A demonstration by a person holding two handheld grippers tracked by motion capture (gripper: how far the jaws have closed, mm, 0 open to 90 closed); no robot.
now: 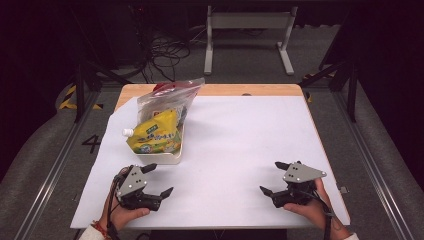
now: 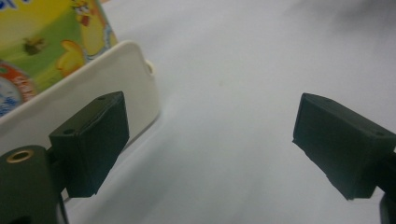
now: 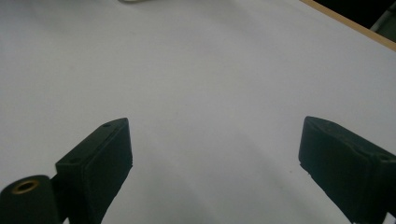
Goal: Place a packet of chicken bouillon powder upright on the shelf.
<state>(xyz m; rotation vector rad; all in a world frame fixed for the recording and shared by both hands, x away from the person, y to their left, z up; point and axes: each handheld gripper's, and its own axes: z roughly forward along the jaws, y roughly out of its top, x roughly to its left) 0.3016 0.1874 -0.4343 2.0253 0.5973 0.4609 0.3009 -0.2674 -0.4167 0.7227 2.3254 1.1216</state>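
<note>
A white tray [image 1: 172, 159] stands at the left of the white sheet, holding a yellow-green spouted pouch [image 1: 155, 134] and a clear zip bag [image 1: 167, 100] behind it. My left gripper [image 1: 161, 180] is open, held low just in front of the tray's near edge. In the left gripper view the tray's white corner [image 2: 130, 79] and the pouch [image 2: 51, 42] lie past the left jaw, with bare sheet between the jaws. My right gripper [image 1: 274, 177] is open at the front right, over bare sheet, far from the tray.
The white sheet [image 1: 240, 135] covers most of a wooden table, whose edge [image 1: 250, 90] shows at the back. Beyond the table are a white frame stand [image 1: 247, 35] and loose cables [image 1: 165, 55] on the floor.
</note>
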